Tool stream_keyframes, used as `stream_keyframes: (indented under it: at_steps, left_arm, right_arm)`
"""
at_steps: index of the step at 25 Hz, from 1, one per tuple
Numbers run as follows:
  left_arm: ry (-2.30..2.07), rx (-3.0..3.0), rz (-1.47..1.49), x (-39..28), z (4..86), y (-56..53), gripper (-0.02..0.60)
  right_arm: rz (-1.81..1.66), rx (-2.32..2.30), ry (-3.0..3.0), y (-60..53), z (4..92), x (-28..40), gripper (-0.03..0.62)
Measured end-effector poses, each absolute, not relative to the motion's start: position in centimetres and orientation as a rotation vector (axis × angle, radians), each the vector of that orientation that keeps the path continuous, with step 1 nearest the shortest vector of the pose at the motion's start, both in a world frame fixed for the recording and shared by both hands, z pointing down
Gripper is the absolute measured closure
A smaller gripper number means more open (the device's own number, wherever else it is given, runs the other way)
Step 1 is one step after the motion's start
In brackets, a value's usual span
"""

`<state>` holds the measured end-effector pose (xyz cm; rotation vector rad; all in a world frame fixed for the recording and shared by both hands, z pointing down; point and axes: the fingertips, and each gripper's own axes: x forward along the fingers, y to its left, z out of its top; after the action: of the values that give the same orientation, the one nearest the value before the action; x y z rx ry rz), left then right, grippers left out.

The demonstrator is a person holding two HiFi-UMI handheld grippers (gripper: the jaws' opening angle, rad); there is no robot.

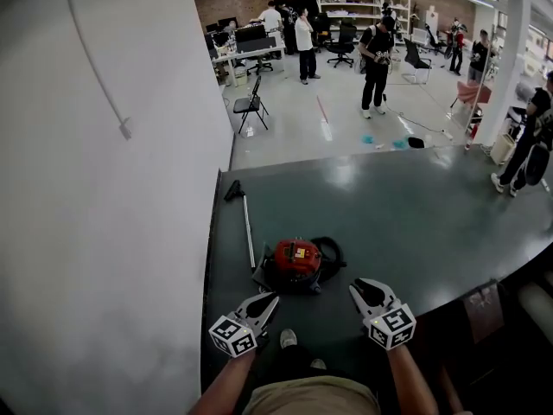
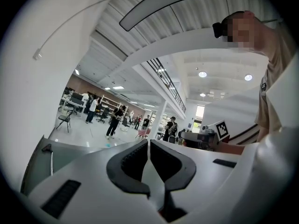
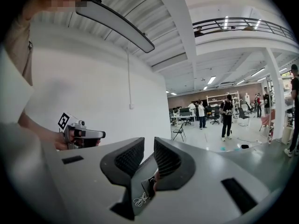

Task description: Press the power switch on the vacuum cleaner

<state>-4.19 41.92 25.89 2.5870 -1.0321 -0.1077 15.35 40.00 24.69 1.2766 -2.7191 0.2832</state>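
1. The red vacuum cleaner [image 1: 296, 260] sits on the dark green floor [image 1: 415, 223], at 12 o'clock from the person, with its wand [image 1: 248, 232] lying at its 10 o'clock.
2. Left gripper [image 1: 268, 300] hovers near the vacuum's 7 o'clock, its fingers closed together and empty.
3. Right gripper [image 1: 357, 287] hovers near its 4 o'clock, its fingers a narrow slit apart and holding nothing. Neither gripper touches the vacuum.

The left tongs [image 2: 149, 143] point level, jaws closed to a thin slit with nothing between them. Beyond, at left, a wand [image 2: 47, 149] lies on the dark floor [image 2: 70, 148] beside a white wall [image 2: 42, 101]. Farther off, people [image 2: 113, 122] stand in a bright hall, and a chair [image 2: 65, 120] stands near the wall.
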Motion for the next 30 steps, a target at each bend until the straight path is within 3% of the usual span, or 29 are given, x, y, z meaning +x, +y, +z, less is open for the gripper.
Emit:
stream_keyframes:
  at_steps: [14, 30]
  left_arm:
    - [-0.991, 2.589, -0.083, -5.3, 27.9, 30.9, 0.575]
    - [-0.926, 2.599, -0.116, -10.8, 28.6, 11.2, 0.575]
  right_arm:
    - [0.326, 1.315, -2.7, 31.8, 26.1, 14.1, 0.543]
    - [0.357, 1.331, -2.583, 13.5, 26.7, 8.4, 0.543]
